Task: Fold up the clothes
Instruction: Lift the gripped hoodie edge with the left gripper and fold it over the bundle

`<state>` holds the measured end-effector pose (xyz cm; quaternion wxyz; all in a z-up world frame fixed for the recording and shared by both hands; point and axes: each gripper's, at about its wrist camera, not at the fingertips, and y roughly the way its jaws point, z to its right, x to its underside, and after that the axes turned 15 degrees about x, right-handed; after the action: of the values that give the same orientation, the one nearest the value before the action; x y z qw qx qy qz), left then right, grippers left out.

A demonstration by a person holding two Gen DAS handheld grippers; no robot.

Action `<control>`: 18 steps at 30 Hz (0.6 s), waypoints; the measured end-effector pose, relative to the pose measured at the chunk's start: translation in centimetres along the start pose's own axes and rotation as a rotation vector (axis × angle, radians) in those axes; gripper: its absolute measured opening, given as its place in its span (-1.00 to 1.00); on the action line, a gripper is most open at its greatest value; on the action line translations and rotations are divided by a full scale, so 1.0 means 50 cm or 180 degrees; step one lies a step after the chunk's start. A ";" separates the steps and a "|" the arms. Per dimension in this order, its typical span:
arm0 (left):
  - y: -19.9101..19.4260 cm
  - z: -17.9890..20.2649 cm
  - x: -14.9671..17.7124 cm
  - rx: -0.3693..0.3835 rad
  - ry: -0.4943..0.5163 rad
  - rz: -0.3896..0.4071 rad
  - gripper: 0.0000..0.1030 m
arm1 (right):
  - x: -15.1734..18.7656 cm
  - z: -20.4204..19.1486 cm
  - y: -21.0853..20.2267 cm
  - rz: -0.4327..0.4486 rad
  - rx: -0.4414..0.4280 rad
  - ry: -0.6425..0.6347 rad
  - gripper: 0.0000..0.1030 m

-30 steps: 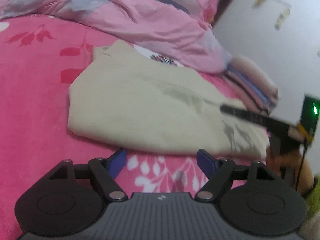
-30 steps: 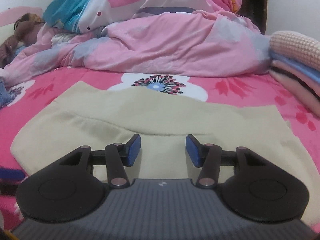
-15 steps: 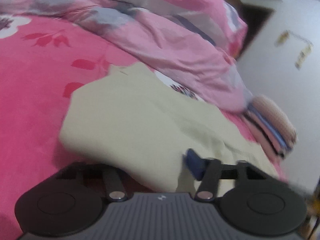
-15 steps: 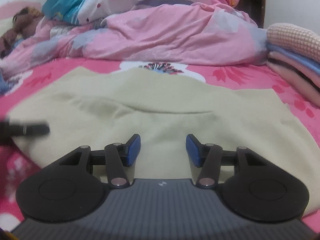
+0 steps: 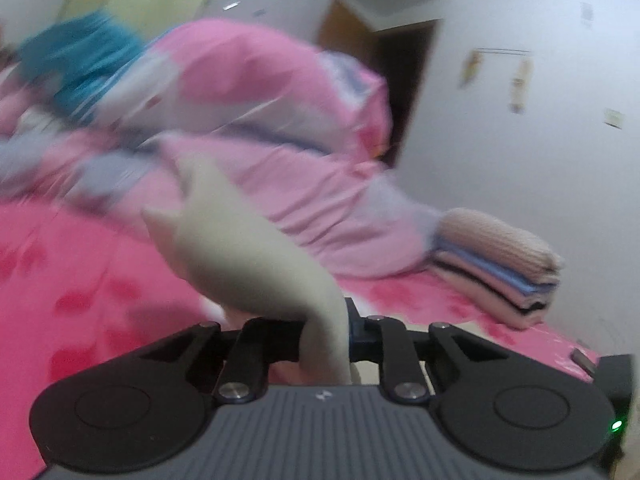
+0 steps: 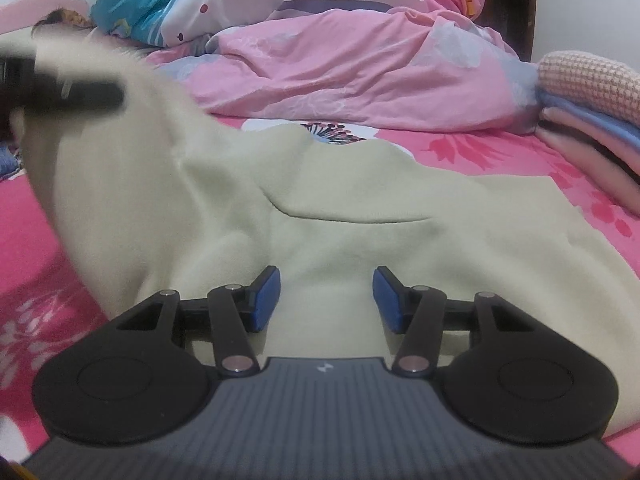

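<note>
A cream garment (image 6: pixel 340 216) lies spread on the pink floral bedsheet (image 6: pixel 32 240). My left gripper (image 5: pixel 326 336) has a fold of that garment (image 5: pixel 248 252) between its jaws, which are closing, and the blue pad presses on the cloth. In the right wrist view the left gripper (image 6: pixel 116 98) shows blurred at the upper left, holding the garment's left side raised off the bed. My right gripper (image 6: pixel 326 300) stands open low over the garment's near part, with nothing pinched between its blue pads.
A crumpled pink duvet (image 6: pixel 360 64) fills the far side of the bed, with a blue cushion (image 6: pixel 136 4) behind it. A stack of folded clothes (image 6: pixel 592 120) sits at the right edge, near a white wall and a dark doorway (image 5: pixel 404 80).
My left gripper went from open beside the garment to closed on its edge and rose, pulling the cloth up off the bed. The right gripper stays open over the garment, barely lower.
</note>
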<state>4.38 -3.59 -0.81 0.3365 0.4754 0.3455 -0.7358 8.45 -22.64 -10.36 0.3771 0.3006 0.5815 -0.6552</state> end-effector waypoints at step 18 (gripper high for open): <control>0.270 0.269 0.101 0.1001 0.1268 -0.1063 -0.62 | 0.098 0.384 -0.140 -0.0153 -0.0545 0.2425 0.01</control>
<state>7.57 -22.78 -3.87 0.0587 0.5932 0.3599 -0.7177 0.78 -42.06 -7.93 0.1425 0.4761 0.7393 -0.4543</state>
